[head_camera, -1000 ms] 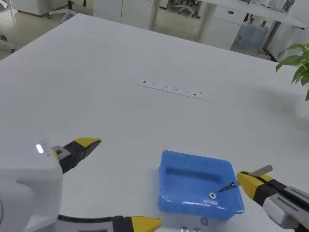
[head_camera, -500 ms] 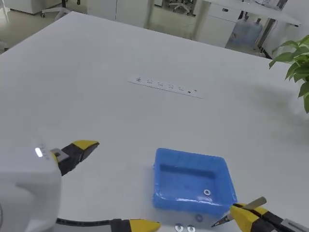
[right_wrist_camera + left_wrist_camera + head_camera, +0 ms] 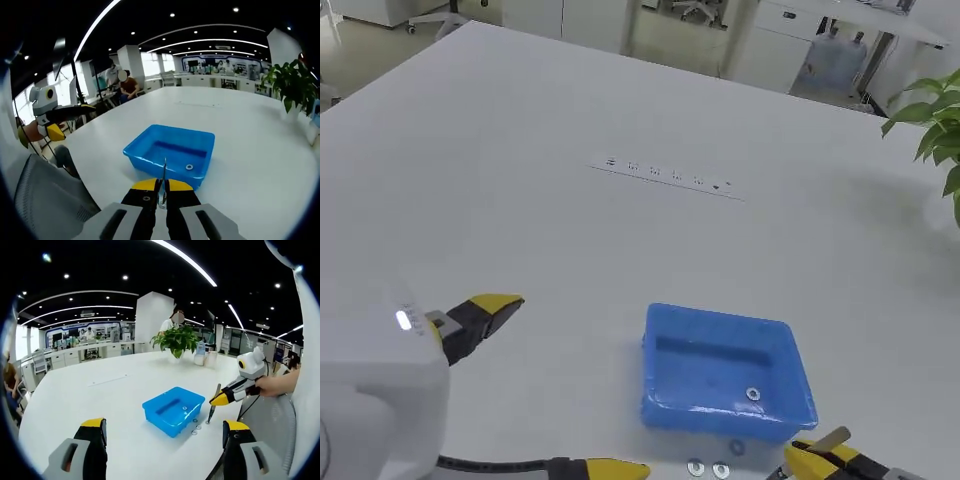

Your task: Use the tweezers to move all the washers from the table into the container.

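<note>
Pinching the tweezers (image 3: 163, 172), the right claw (image 3: 161, 187) hovers beside loose washers (image 3: 696, 468) near the blue container (image 3: 720, 418), seemingly poised for another pickup; the left claw (image 3: 164, 436) idles, jaws spread wide.

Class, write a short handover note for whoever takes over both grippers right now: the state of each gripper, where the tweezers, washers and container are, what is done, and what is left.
The left gripper is open and empty, above the table to the left of the container.
The right gripper is shut on the tweezers at the container's near side; the tips look empty.
Done: one washer lies in the container.
Left: at least two loose washers lie on the table just in front of the container. A possible third is too faint to confirm.
</note>
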The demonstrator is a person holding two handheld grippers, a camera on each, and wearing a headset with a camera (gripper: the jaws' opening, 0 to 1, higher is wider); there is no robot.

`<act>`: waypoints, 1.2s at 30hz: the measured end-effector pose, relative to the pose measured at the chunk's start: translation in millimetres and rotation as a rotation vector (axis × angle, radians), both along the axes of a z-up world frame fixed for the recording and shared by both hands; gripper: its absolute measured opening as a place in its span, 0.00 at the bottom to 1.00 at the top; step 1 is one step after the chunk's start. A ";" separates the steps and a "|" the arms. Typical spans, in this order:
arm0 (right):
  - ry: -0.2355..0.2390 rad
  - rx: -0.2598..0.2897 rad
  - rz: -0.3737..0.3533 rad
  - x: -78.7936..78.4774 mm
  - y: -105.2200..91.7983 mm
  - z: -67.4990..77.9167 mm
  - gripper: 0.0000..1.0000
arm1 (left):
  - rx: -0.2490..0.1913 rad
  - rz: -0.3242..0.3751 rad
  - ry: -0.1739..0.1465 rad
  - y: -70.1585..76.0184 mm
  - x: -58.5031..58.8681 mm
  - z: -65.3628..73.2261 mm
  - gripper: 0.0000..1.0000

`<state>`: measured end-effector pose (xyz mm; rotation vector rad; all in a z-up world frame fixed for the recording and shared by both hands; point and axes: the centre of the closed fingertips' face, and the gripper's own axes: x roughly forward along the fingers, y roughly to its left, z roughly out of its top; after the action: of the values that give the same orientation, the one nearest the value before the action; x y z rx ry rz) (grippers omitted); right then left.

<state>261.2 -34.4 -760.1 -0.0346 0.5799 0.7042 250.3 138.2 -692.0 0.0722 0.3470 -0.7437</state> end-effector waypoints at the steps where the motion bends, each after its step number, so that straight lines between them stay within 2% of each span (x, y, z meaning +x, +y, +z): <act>1: 0.003 -0.008 0.003 -0.3 -0.2 -2.5 0.02 | -0.002 -0.002 -0.002 -0.6 0.3 0.5 0.99; 5: 0.006 -0.009 0.013 -3.0 1.4 -4.4 0.02 | -0.003 -0.006 -0.005 -1.6 0.5 0.5 0.99; 7: -0.008 -0.025 0.025 -3.3 2.4 -4.5 0.02 | -0.005 -0.006 -0.003 -1.8 0.2 -0.1 0.99; 11: -0.031 -0.090 0.087 -8.4 6.9 -4.9 0.02 | -0.006 -0.005 0.001 -1.7 -1.1 -1.4 0.99; 14: -0.067 -0.173 0.127 -9.2 6.4 -6.1 0.01 | -0.008 -0.005 0.001 -1.3 -0.5 -1.9 0.99; 20: -0.016 -0.088 0.071 -2.4 4.8 -3.4 0.01 | -0.011 -0.015 -0.006 -4.6 1.0 1.0 0.99; 21: -0.026 -0.055 0.060 -0.6 6.6 3.6 0.01 | -0.011 -0.015 -0.008 -4.7 1.0 2.1 0.99; 23: -0.030 -0.022 0.052 1.7 7.4 13.5 0.01 | -0.015 -0.014 -0.012 -4.5 0.9 3.7 0.99; 29: -0.072 0.026 0.048 10.3 7.9 47.1 0.01 | -0.015 -0.009 -0.002 -2.1 0.4 0.9 0.99; 36: -0.145 0.073 0.032 23.0 8.3 86.1 0.01 | -0.022 -0.010 -0.004 -2.0 1.0 2.8 0.98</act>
<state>284.2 -26.0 -674.1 -0.0269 0.4155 0.7470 251.3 136.2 -689.2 0.0547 0.3344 -0.7574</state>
